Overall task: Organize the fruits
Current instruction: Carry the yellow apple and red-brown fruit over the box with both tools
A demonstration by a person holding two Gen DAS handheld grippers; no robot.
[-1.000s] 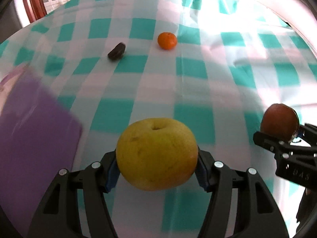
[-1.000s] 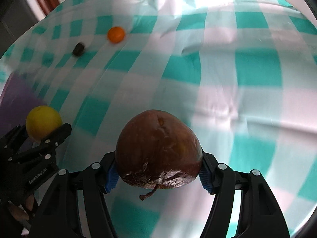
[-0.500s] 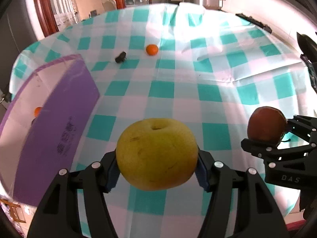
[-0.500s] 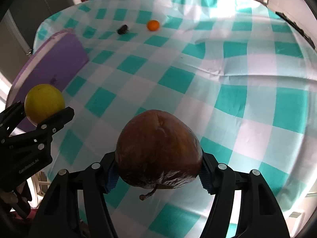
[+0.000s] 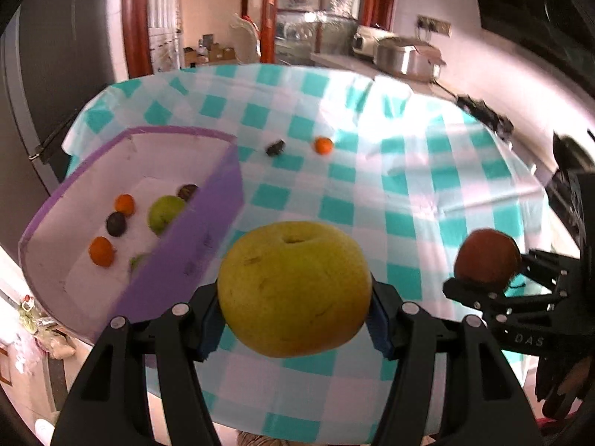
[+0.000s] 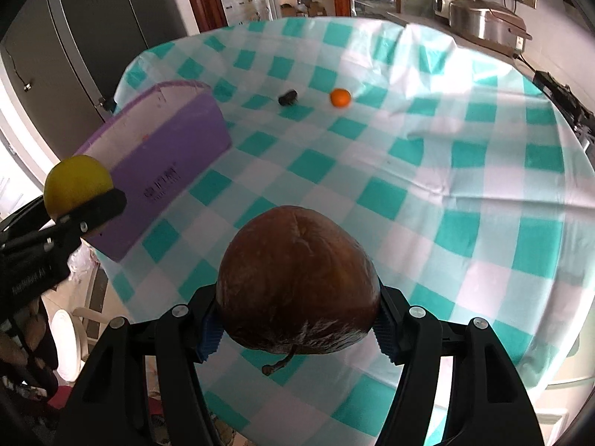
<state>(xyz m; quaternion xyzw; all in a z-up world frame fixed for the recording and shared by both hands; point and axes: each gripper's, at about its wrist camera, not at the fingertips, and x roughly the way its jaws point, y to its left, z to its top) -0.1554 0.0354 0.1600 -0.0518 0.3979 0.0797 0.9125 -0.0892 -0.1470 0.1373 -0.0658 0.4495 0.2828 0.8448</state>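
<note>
My left gripper [image 5: 293, 325] is shut on a yellow-green apple [image 5: 293, 288], held high above the table's near edge. My right gripper [image 6: 297, 330] is shut on a brown pear [image 6: 297, 282], also held high; it shows to the right in the left wrist view [image 5: 487, 262]. The yellow apple shows at the left of the right wrist view [image 6: 76, 184]. A purple box [image 5: 208, 223] with a white inside stands at the left and holds several fruits. A small orange [image 5: 323, 145] and a dark fruit [image 5: 275, 147] lie on the cloth beyond the box.
The round table wears a teal-and-white checked cloth [image 6: 446, 186]. A metal cooker [image 6: 483, 24] stands on a counter behind it. A dark cabinet [image 6: 93, 37] is at the far left. A white stool [image 6: 68, 345] stands on the floor below the table's edge.
Both grippers have risen and pulled back from the table with their fruits. The whole table and the inside of the purple box have come into view.
</note>
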